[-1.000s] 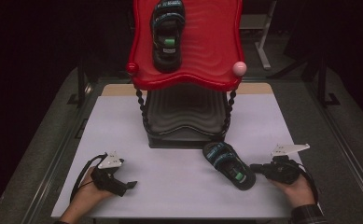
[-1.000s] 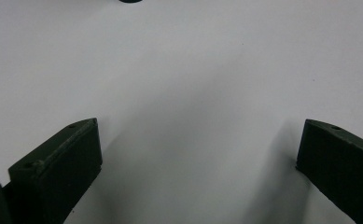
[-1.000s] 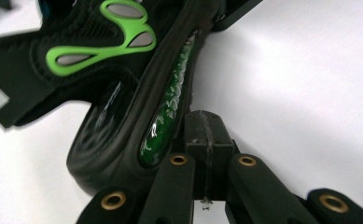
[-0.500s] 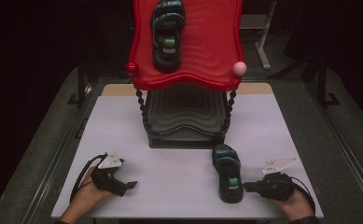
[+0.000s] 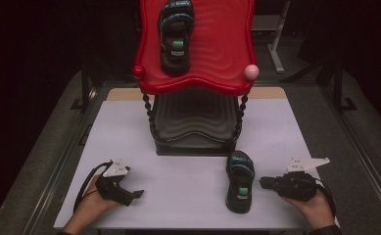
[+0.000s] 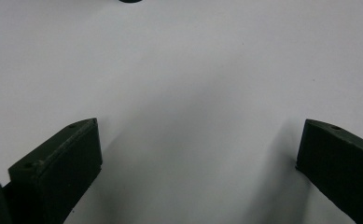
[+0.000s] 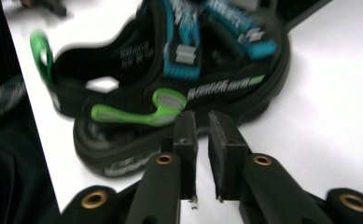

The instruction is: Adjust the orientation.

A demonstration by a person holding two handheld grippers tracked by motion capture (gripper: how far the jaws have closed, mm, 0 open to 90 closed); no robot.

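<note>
One sandal (image 5: pixel 175 34) on red tray (image 5: pixel 222 44); second sandal (image 5: pixel 240 181) on table; right gripper (image 7: pixel 198 122) jaws nearly closed, left gripper (image 6: pixel 198 154) spread.

White table (image 5: pixel 188 196): sandal (image 5: pixel 240 181), rack (image 5: pixel 194 142).

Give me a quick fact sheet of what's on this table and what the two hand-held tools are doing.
surface: white table top
stand: red tray above a dark lower shelf
on tray: black sandal
on table: matching sandal, toe toward the stand
right gripper: fingers nearly shut, empty, beside the table sandal
left gripper: fingers wide open, empty, resting low on the table
</note>
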